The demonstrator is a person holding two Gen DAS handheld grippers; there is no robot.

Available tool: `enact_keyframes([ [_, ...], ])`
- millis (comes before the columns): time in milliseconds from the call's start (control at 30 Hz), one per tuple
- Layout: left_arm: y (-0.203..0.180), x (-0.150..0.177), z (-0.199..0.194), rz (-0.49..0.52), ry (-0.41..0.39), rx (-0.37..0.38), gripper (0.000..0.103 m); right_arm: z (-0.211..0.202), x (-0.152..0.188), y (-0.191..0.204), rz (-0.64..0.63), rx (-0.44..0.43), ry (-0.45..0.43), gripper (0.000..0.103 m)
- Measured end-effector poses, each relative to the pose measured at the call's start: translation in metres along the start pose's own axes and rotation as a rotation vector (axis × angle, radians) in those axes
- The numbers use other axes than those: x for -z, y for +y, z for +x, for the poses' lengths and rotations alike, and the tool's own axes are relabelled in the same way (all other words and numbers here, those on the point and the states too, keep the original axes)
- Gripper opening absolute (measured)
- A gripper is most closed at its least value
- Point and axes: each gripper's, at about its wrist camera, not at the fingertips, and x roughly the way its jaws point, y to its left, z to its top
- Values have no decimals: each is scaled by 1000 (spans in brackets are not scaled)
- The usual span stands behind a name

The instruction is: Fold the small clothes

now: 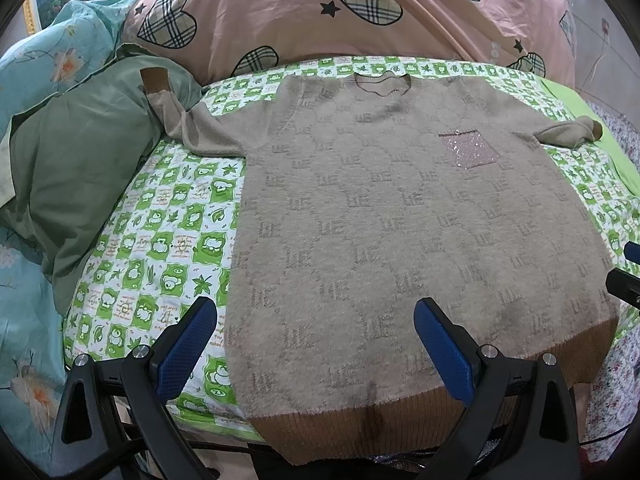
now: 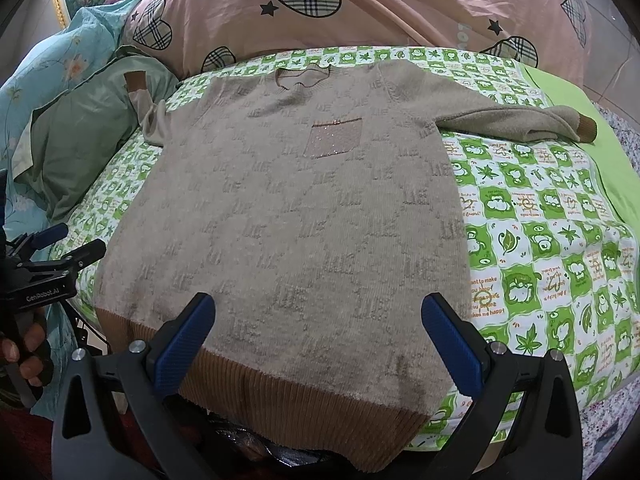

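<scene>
A beige knit sweater (image 1: 400, 208) with a brown ribbed hem and a sparkly pink chest pocket (image 1: 470, 150) lies flat, front up, on a green-and-white checked sheet; it also shows in the right wrist view (image 2: 288, 208). Its left sleeve (image 1: 176, 116) lies up against a green pillow; its right sleeve (image 2: 516, 122) is bunched out to the right. My left gripper (image 1: 316, 320) is open above the hem's left part. My right gripper (image 2: 318, 318) is open above the hem's right part. Neither holds anything.
A green pillow (image 1: 80, 168) and a teal floral quilt (image 1: 36, 64) lie at the left. A pink heart-print quilt (image 1: 320, 12) is piled behind the sweater. Checked sheet (image 2: 540, 240) shows right of the sweater. The left gripper shows at the right wrist view's left edge (image 2: 60, 256).
</scene>
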Motion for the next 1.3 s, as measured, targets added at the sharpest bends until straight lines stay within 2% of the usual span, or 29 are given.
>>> enact_keyframes([
  [267, -1, -4, 8, 7, 16, 4, 99, 1, -3, -17, 50, -10, -72, 103],
  [367, -3, -6, 12, 21, 3, -17, 99, 1, -6, -26, 97, -41, -91, 103],
  [433, -3, -10, 16, 22, -17, -23, 99, 2, -8, -36, 115, -35, -102, 103],
  [667, -3, -24, 31, 12, -11, -24, 99, 1, -25, -96, 250, -24, -136, 102],
  [733, -2, -28, 36, 0, -2, -16, 99, 2, -34, -124, 318, -12, -143, 94],
  [900, -3, -34, 48, -9, 23, -8, 99, 5, -58, -203, 524, -20, -176, 61],
  [967, -6, -35, 54, -4, 34, -10, 99, 7, -69, -238, 603, 1, -201, 56],
  [1033, -10, -35, 60, 10, 50, -14, 99, 6, -84, -275, 651, 51, -237, 56],
  [1233, -22, -40, 78, 27, 82, -5, 99, 24, -125, -365, 819, 49, -304, 53],
  [1300, -26, -43, 85, 30, 102, -1, 99, 36, -133, -387, 857, 77, -298, 45],
])
